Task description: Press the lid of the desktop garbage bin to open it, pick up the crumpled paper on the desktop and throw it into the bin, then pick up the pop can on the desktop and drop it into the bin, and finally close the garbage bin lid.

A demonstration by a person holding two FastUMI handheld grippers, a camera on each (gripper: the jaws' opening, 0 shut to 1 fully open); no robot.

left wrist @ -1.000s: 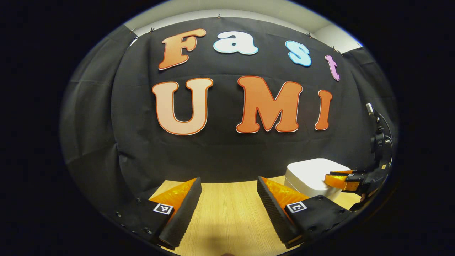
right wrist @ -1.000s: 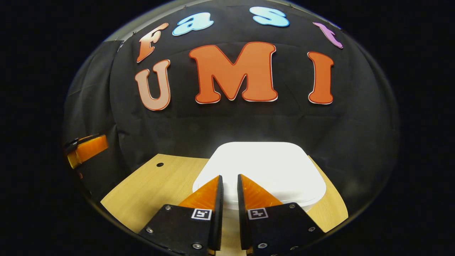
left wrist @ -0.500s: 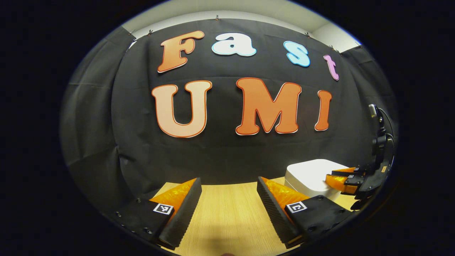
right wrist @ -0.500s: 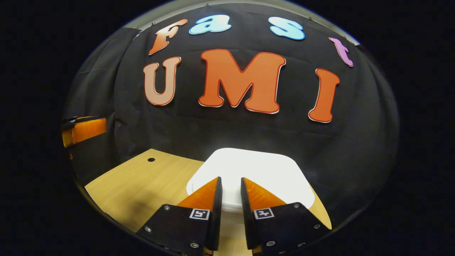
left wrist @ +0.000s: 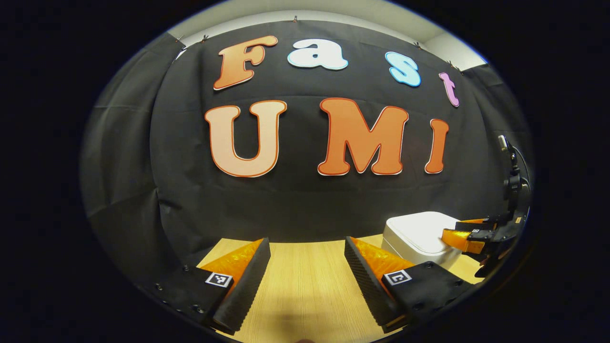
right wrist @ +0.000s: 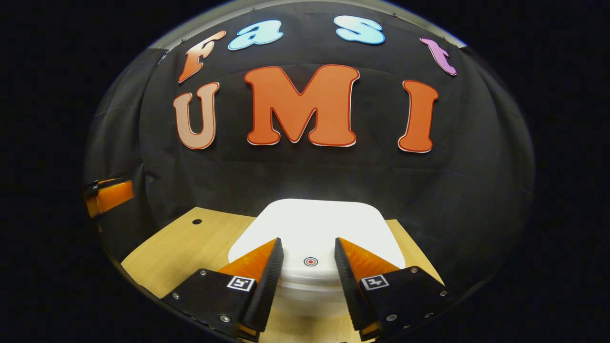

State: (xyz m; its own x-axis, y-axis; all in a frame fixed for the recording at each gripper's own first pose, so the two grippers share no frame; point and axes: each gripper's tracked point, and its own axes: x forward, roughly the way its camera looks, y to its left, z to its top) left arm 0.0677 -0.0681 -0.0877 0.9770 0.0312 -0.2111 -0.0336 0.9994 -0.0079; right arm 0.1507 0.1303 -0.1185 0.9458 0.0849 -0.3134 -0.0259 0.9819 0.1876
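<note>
**On the table, bin lid down, both sets of fingers apart**

At the far right of the wooden table [left wrist: 305, 281], hard against the black cloth wall [left wrist: 295, 205]: the white garbage bin [right wrist: 314, 233]. Squarish with rounded corners, smooth and glossy, lid [right wrist: 319, 224] lying flat and closed. Marked near the front edge of the lid with a small red-ringed target dot [right wrist: 310, 261].

Seen in the right gripper view alone: that target dot, framed between the fingers of the right gripper [right wrist: 306, 271], which hang over the lid's near edge, parted, clamped on nothing; whether touching the lid, cannot tell. Also there, a small dark hole [right wrist: 197, 221] in the table's left part, and a sliver of the left gripper [right wrist: 108, 196] at the far left edge, well apart from the bin.

Seen in the left gripper view alone: the bin's side wall [left wrist: 405, 250], so its low boxy body, with the right gripper [left wrist: 464, 236] reaching in over the lid from the right. Also a broad stretch of bare wood between the fingers of the left gripper [left wrist: 307, 267], spread wide and holding nothing, raised above the table near its middle, well left of the bin.
</note>
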